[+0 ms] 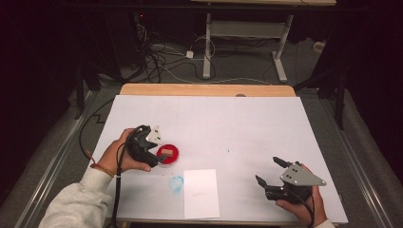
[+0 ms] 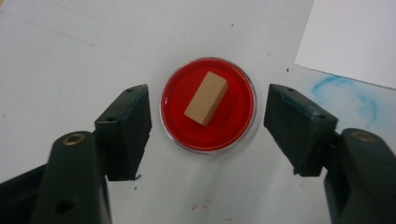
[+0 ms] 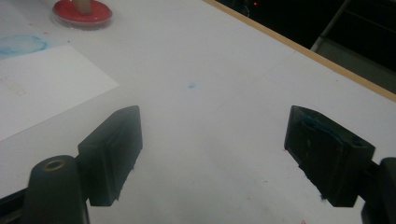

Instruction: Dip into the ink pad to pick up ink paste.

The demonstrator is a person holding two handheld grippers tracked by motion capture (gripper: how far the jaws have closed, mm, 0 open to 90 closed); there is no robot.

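Note:
A round red ink pad [image 1: 169,154] [image 2: 208,105] lies on the white table left of centre, with a small tan wooden block [image 1: 166,153] [image 2: 206,97] resting on it. My left gripper [image 1: 154,149] [image 2: 208,126] hovers over the pad, open, its jaws standing on either side of the pad's rim without touching the block. A white paper sheet [image 1: 201,193] [image 2: 355,39] lies near the front edge. My right gripper [image 1: 269,172] [image 3: 212,156] is open at the front right, with bare table between its jaws. The pad [image 3: 82,12] appears far off in the right gripper view.
A smudged blue ring stain [image 1: 176,184] [image 2: 343,95] [image 3: 21,45] marks the table beside the sheet. The table's wooden back edge [image 1: 204,89] [image 3: 299,49] borders a dark floor with cables and a desk frame [image 1: 244,35].

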